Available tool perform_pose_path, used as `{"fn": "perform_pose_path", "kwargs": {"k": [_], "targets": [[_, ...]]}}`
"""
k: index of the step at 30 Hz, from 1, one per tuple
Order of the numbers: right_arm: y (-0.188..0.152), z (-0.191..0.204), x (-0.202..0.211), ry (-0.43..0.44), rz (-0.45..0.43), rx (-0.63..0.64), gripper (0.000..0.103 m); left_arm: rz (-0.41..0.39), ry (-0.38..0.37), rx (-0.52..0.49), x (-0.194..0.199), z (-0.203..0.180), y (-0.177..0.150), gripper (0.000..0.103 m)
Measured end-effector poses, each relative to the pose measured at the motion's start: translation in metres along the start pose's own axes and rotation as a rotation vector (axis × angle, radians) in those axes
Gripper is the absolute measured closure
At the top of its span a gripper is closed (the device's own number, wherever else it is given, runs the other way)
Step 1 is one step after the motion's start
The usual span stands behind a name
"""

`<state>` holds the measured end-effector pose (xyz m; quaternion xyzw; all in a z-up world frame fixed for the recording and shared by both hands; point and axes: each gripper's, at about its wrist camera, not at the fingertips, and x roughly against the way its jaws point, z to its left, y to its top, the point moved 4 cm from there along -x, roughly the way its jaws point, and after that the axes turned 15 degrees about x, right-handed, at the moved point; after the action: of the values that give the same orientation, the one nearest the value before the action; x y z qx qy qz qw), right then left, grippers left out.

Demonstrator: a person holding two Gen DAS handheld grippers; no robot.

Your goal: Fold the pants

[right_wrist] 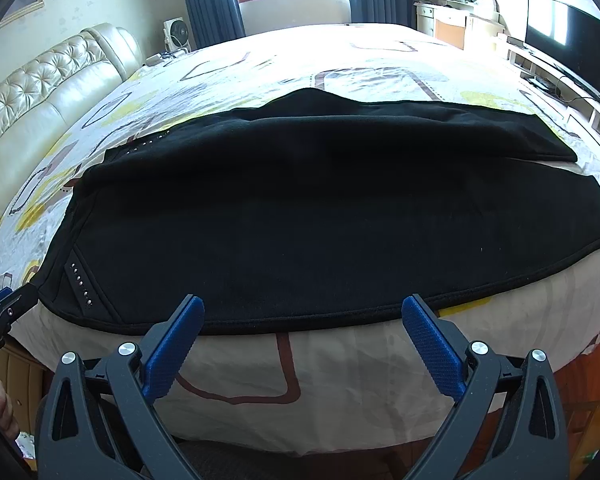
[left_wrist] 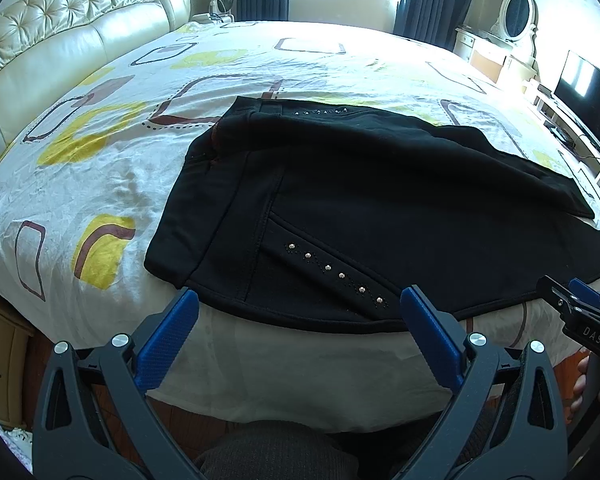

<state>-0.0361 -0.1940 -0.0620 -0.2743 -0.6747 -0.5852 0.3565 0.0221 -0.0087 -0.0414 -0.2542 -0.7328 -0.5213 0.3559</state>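
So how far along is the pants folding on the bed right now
Done: the black studded pants lie spread across the patterned bedsheet, one leg lapping over the other, so a first lengthwise fold looks begun. In hand: nothing; the left gripper and right gripper are open at the near hem, fingers apart. Left: grasping and folding across.
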Motion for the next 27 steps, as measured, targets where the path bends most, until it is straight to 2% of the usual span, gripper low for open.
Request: {"fn": "perform_pose_path", "kwargs": {"k": [27], "targets": [[-0.0015, -0.0002, -0.0022, 0.006, 0.011, -0.009, 0.004, 0.004, -0.004, 0.001, 0.0001, -0.0005, -0.0007, 0.002]]}}
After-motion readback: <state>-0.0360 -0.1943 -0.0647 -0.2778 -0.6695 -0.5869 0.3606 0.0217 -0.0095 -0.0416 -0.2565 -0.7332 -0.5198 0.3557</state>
